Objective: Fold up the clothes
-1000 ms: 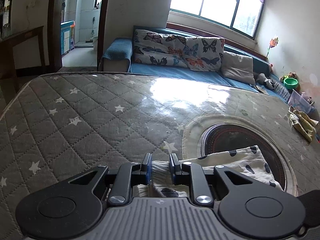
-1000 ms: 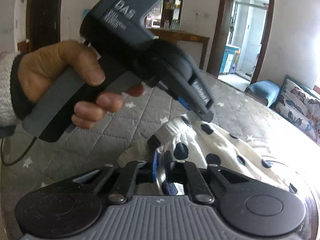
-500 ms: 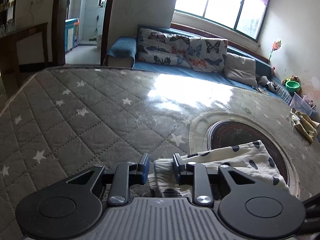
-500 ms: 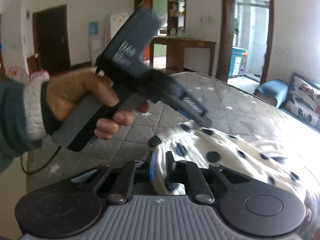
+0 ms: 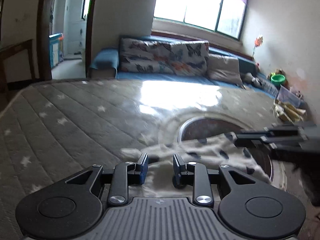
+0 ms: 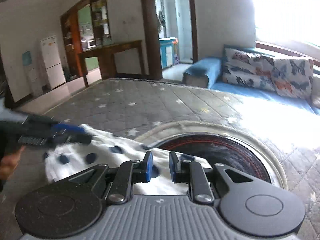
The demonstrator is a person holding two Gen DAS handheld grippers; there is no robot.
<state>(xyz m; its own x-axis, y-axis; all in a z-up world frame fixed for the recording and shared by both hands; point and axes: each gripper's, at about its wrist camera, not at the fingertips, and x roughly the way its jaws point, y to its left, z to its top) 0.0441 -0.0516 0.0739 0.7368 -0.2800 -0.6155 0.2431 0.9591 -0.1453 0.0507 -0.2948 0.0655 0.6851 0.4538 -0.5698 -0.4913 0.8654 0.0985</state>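
Note:
A white garment with dark dots lies flat on the grey star-quilted mattress, partly over a round dark inset. My left gripper is open just above the garment's near edge, with nothing between its pads. My right gripper is open too, over the same garment. The right gripper shows blurred at the right of the left wrist view. The left gripper shows blurred at the left of the right wrist view.
A blue sofa with butterfly cushions stands behind the mattress under a bright window. A crumpled yellowish cloth lies at the far right mattress edge. A doorway, a wooden desk and a white fridge are behind.
Both grippers have opened and let go of the garment, which now lies on the mattress. Both have drawn back from it and swung apart, with motion blur.

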